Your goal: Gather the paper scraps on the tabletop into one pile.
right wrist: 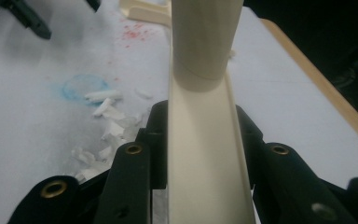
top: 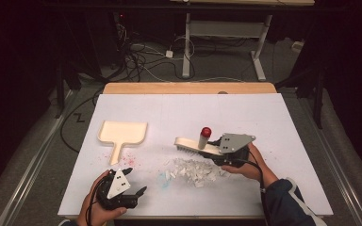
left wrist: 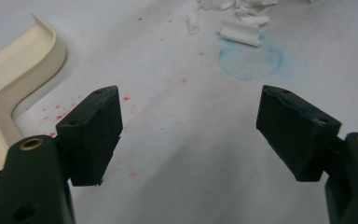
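White-covered table (top: 273, 117), cream dustpan (top: 122, 132) lying flat, pile of white scraps (top: 195, 169), red and blue stains

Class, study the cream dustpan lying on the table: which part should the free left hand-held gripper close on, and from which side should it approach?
Grip the dustpan by its narrow flat handle, coming from the person's side. The handle points toward the left hand-held gripper, whose jaws stand open and empty, and it looks slim enough to fit between them. The wide tray with its raised rim looks too broad to pinch.

A white sheet (top: 264, 122) covers the wooden table (top: 188, 88). A blue ring stain (left wrist: 250, 60) and red specks (left wrist: 126, 98) mark the sheet's near left. Cables (top: 141, 56) lie on the far floor.
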A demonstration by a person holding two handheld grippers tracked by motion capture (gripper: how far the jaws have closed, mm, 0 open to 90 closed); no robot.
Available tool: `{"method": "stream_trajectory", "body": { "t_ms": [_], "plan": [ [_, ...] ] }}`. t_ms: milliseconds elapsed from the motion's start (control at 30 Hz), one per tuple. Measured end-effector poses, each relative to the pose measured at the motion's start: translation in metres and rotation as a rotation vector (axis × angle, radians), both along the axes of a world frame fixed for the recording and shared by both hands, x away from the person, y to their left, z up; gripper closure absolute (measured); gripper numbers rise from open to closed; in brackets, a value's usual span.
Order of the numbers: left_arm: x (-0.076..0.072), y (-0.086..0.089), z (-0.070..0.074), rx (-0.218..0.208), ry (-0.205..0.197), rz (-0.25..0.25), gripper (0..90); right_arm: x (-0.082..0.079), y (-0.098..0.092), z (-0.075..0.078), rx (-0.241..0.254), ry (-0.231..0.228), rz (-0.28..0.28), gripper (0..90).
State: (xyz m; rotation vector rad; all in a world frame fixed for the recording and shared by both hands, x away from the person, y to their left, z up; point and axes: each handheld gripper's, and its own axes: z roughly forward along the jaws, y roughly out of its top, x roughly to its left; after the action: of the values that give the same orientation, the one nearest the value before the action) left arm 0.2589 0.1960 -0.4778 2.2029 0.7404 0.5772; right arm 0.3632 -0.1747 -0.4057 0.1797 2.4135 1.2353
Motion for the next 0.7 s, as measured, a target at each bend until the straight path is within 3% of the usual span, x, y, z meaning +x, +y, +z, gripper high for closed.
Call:
{"method": "stream_trajectory", "body": {
  "t_ms": [33, 67, 100, 133, 167, 200, 233, 300, 333, 367, 467, 533, 633, 700],
  "plan": [
    [0.000, 0.000, 0.000, 0.000, -0.001, -0.003, 21.3, 0.000, 0.000, 0.000, 0.000, 0.000, 0.000, 68.0],
    [0.000, 0.000, 0.001, 0.005, -0.013, -0.007, 21.3, -0.005, -0.009, 0.008, -0.005, 0.010, -0.056, 67.9],
    [0.000, -0.001, 0.001, 0.005, -0.006, -0.007, 21.3, -0.005, -0.009, 0.008, -0.005, 0.010, -0.056, 67.9],
    [0.000, -0.001, 0.001, 0.010, -0.016, -0.012, 21.3, -0.012, -0.018, 0.015, -0.009, -0.002, -0.157, 68.0],
    [0.000, -0.001, 0.001, 0.010, -0.016, -0.012, 21.3, -0.012, -0.018, 0.015, -0.009, -0.002, -0.157, 68.0],
    [0.000, -0.001, 0.001, 0.012, -0.016, -0.011, 21.3, -0.019, -0.029, 0.021, -0.001, -0.001, -0.226, 68.0],
    [0.000, -0.001, 0.001, 0.012, -0.015, -0.010, 21.3, -0.019, -0.029, 0.021, -0.001, -0.001, -0.226, 68.0],
    [-0.001, -0.001, 0.001, 0.015, -0.021, -0.011, 21.3, -0.025, -0.041, 0.024, 0.016, 0.007, -0.314, 67.9],
    [-0.001, -0.001, 0.002, 0.014, -0.022, -0.011, 21.2, -0.031, -0.050, 0.022, 0.008, 0.014, -0.436, 68.0],
    [-0.001, -0.001, 0.002, 0.012, -0.024, -0.010, 21.2, -0.031, -0.050, 0.022, 0.008, 0.014, -0.436, 68.0],
    [0.000, -0.002, 0.002, 0.014, -0.027, -0.012, 21.2, -0.036, -0.060, 0.010, -0.044, 0.001, -0.586, 68.0],
    [0.000, -0.003, 0.002, 0.018, -0.026, -0.016, 21.2, -0.035, -0.066, -0.009, -0.051, 0.054, -0.691, 68.1],
    [0.000, -0.005, 0.003, 0.025, -0.026, -0.019, 21.2, -0.034, -0.063, -0.020, -0.075, 0.071, -0.725, 68.0],
    [0.001, -0.006, 0.003, 0.025, -0.027, -0.019, 21.2, -0.037, -0.052, -0.030, -0.032, 0.125, -0.714, 67.9]
  ]
}}
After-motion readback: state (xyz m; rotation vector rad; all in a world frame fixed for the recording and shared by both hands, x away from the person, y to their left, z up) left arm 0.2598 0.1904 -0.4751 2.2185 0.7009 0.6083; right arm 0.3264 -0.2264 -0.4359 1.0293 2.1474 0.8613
